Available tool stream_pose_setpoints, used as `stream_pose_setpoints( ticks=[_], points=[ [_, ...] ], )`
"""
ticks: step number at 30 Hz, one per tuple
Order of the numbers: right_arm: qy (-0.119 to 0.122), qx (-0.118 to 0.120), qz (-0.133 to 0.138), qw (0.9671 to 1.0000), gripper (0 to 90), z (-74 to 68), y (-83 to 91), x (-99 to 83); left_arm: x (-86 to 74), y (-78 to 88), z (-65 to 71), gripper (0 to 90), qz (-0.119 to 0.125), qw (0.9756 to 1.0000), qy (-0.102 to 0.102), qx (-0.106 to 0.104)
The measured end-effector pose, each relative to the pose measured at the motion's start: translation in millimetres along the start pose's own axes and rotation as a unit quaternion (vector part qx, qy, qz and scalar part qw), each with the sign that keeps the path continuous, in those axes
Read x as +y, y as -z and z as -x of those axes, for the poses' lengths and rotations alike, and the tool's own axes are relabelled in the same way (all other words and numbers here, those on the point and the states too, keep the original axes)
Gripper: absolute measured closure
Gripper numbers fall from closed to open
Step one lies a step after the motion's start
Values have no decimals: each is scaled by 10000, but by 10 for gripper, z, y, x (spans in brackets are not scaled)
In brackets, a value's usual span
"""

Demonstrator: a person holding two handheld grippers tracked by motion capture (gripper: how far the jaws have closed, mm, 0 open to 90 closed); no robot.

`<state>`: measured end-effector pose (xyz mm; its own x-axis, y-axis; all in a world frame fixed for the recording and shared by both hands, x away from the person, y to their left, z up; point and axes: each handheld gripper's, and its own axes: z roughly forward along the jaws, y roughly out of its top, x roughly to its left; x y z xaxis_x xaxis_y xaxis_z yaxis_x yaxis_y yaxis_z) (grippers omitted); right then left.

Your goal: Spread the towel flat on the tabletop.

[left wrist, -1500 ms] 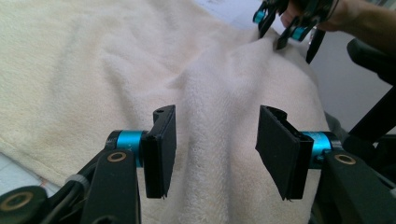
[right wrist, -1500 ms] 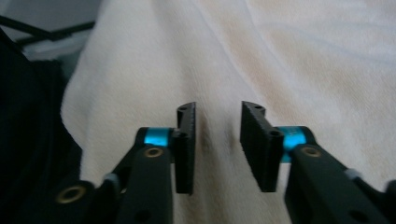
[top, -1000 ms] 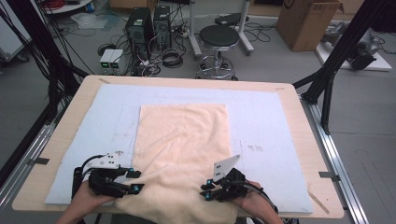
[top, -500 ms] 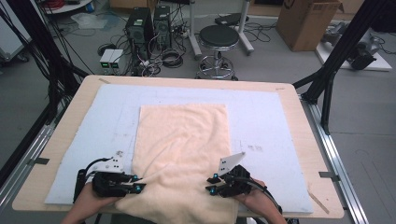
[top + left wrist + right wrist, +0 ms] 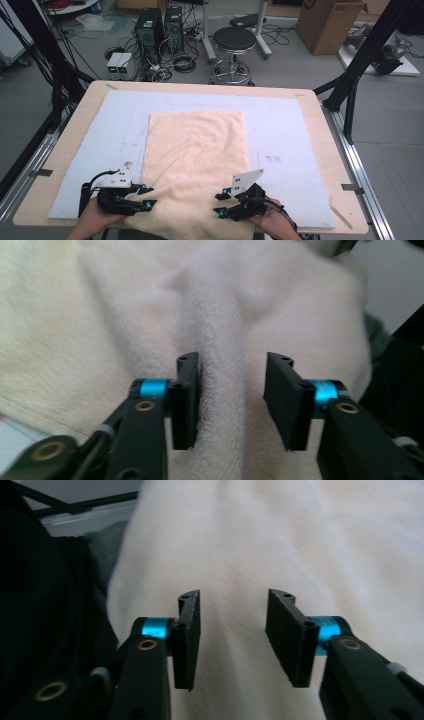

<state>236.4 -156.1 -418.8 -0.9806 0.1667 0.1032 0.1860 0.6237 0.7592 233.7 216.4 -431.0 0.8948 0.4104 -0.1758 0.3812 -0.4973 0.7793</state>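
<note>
Towel [image 5: 197, 150] lay flat mid-bench, its near edge rumpled. Left gripper [image 5: 232, 400] and right gripper [image 5: 232, 640] had just been opening, fingers apart over its pile; a ridge between the left ones might escape, unpinched.

Lab: PC towers [image 5: 159, 27], cable tangle [image 5: 180, 62], black frame struts [image 5: 367, 55], stool [image 5: 235, 42].

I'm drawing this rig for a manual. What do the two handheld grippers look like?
Both the left gripper and right gripper are black, with two flat black jaws, bright blue collars and brass-coloured pivot pins. Each carries a pale grey three-cornered plate and trails a black cable.
</note>
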Motion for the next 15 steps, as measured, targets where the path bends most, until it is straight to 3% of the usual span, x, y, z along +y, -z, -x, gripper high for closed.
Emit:
stream_pose_setpoints(
  ticks=[3,6,10,15],
  points=[
    [155,89,-92,9998,502,-104,-131,79,-10,-19,-4,697,21,10000,39,34],
    [191,85,-121,9997,506,-75,-158,96,-9,51,-30,691,215,9996,159,-25],
    [-172,-437,-15,9989,517,153,-15,65,45,182,-148,566,552,9976,386,152],
    [-425,-1133,-25,9926,519,513,197,83,194,229,-327,502,739,9939,480,658]
  ],
)
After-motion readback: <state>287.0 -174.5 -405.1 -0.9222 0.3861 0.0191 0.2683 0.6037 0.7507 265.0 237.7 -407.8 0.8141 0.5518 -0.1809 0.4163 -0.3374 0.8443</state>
